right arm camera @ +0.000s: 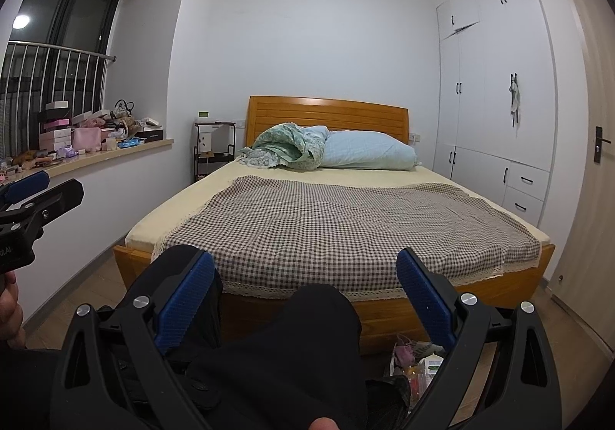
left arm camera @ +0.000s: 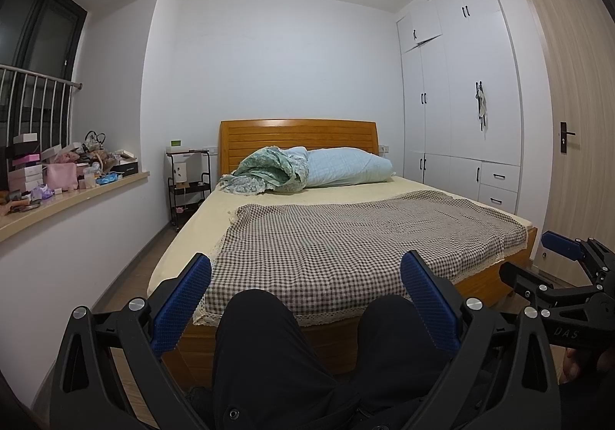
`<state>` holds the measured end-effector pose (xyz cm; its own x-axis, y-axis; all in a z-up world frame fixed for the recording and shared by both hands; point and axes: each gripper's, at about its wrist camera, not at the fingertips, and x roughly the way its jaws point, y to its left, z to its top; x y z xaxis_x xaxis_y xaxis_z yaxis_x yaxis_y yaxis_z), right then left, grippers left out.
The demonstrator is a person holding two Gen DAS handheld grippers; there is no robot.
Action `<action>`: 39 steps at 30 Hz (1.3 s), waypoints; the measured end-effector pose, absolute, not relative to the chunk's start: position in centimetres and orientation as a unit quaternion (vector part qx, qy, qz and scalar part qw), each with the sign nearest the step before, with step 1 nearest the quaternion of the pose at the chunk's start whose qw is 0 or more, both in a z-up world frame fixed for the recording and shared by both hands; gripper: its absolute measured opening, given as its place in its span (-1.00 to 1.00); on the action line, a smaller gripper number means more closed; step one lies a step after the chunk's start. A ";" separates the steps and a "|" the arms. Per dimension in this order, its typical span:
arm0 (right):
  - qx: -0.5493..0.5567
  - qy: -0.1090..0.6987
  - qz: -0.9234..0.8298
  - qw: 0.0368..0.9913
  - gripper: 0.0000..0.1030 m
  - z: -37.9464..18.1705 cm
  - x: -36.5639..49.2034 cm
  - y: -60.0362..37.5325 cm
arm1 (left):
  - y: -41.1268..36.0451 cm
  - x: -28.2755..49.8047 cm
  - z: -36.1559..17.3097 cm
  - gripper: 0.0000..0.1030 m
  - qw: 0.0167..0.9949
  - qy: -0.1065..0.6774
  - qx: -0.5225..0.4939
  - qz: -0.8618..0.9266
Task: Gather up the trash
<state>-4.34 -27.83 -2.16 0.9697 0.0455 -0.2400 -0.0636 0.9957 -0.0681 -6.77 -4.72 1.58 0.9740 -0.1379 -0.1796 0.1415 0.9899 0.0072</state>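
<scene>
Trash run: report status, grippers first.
Left gripper open, empty. Right gripper open, empty. Trash on floor by bed foot, untouched. Knees between gripper and trash.

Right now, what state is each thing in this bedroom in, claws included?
Left claw: open, empty.
Right claw: open, empty.
Door: shut.
Upper cupboard door: crooked, ajar.
Drawers: shut.
Quilt: bunched beside the pillow.
Checked blanket: spread flat.
Windowsill: cluttered.
Trash: on floor.
</scene>
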 end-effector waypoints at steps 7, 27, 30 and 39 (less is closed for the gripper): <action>-0.038 0.119 0.025 0.992 0.78 -2.2 -4.5 -27.7 | -4.7 -6.7 1.5 0.86 0.993 0.088 0.010 -0.071; -0.036 0.125 0.015 0.991 0.78 -2.0 -4.3 -27.6 | -4.7 -6.9 1.4 0.86 0.994 0.087 0.006 -0.073; -0.036 0.126 0.015 0.991 0.78 -2.0 -4.3 -27.5 | -4.7 -6.9 1.4 0.86 0.994 0.087 0.006 -0.072; -0.036 0.127 0.015 0.991 0.78 -2.0 -4.1 -27.4 | -4.8 -6.8 1.5 0.86 0.993 0.091 0.005 -0.070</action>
<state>-4.11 -27.39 -2.01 0.9673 0.0199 -0.2530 -0.0384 0.9969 -0.0680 -6.82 -4.83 1.45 0.9736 -0.1383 -0.1814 0.1400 0.9902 -0.0036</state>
